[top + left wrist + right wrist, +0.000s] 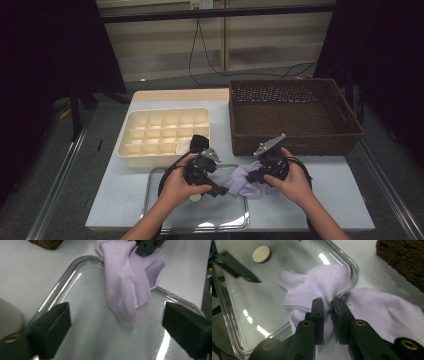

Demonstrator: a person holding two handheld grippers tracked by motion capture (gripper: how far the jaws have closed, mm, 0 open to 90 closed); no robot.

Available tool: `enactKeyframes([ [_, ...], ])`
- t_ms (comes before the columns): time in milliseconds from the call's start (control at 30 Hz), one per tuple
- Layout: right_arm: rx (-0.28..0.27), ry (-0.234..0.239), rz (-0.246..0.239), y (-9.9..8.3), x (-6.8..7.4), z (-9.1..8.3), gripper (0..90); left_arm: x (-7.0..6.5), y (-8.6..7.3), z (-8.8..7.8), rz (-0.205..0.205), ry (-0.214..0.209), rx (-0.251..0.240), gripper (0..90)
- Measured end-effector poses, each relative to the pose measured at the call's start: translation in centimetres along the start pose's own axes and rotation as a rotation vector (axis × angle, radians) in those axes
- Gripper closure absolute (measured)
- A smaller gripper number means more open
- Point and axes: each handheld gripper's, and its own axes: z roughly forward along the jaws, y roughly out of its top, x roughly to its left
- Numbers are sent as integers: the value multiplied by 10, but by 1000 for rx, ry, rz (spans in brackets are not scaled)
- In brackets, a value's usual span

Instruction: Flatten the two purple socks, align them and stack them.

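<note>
A bunch of lavender sock fabric lies across the right rim of a shiny metal tray. My right gripper is shut on a fold of the lavender sock just at the tray's edge; in the high view the right gripper sits on the fabric's right side. My left gripper hangs over the tray with its jaws wide apart, and the toe of the sock reaches down between them without touching either pad. From above, the left gripper points right toward the sock.
A cream compartment box stands behind the tray with a black item at its near right corner. A brown wicker basket sits at the back right. A small round white disc lies on the tray.
</note>
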Motion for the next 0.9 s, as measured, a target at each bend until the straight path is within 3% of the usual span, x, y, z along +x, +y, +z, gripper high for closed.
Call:
enactKeyframes([
  [100,0,7,-11,1,2,4,798,0,1,2,19,-22,8,249],
  [133,3,7,-17,2,4,5,798,-2,2,3,-2,-24,-3,288],
  [200,3,13,-34,2,6,8,799,-3,3,4,13,-39,13,355],
  [233,6,18,-39,2,8,10,799,-5,3,6,-11,-52,-4,401],
  [300,14,19,-42,2,10,12,800,-4,4,7,25,-55,20,438],
  [400,9,26,-45,2,11,14,800,-6,3,9,-7,-54,27,514],
  [433,11,28,-43,1,11,15,799,-6,3,10,-33,-55,27,577],
  [467,12,30,-41,1,11,15,797,-4,3,9,-20,-57,55,608],
  [533,1,32,-43,0,12,14,761,-3,3,8,-51,-76,72,761],
  [600,-3,25,-33,0,12,12,712,-4,3,7,-79,-85,70,818],
  [667,-21,9,-39,0,10,7,666,-3,3,3,-64,-88,84,830],
  [733,-34,-4,-26,-2,7,2,648,-3,2,1,-95,-95,69,833],
  [833,-53,-16,-1,-5,1,-4,646,0,1,-3,-69,-102,81,832],
  [900,-56,-20,9,-7,-3,-6,644,-1,0,-3,-112,-111,54,832],
])
